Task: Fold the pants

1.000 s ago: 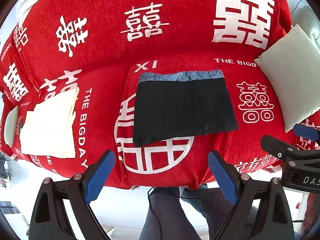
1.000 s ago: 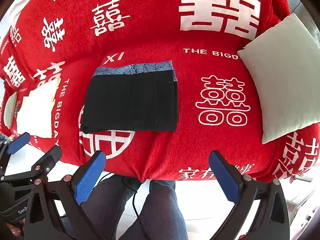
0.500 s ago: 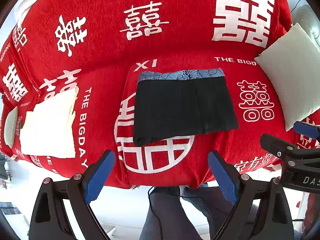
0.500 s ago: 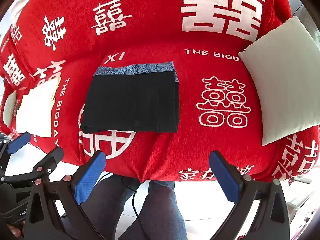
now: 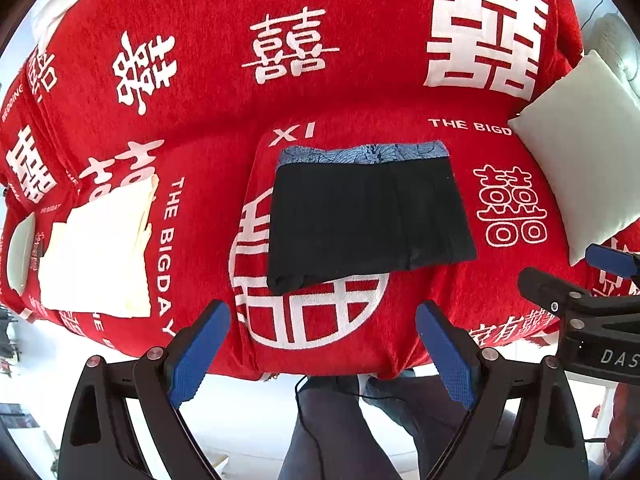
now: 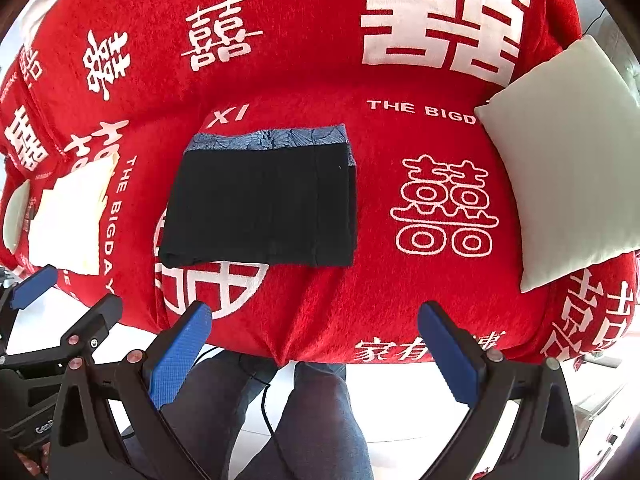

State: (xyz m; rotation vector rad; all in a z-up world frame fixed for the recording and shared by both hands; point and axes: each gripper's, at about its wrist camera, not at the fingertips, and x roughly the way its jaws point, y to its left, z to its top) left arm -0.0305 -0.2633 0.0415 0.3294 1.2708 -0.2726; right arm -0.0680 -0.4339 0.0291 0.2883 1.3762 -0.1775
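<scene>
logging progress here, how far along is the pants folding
The folding itself looks done: the black pants lie as a flat, compact rectangle on the red blanket, the patterned blue waistband showing along the far edge. Nothing is in hand: the left tongs and right tongs are open and held off the near edge of the blanket. At most a small tidy of the bunched near-left corner remains.

Folded black pants on the red cover

The pants (image 5: 370, 220) lie flat as a compact, roughly rectangular bundle on the seat, dark fabric uppermost. A strip of blue patterned cloth shows along the far edge. The near left corner looks thicker and slightly rolled, with layered edges; the right side shows stacked folds. In the right wrist view the pants (image 6: 260, 212) sit left of centre.
</scene>
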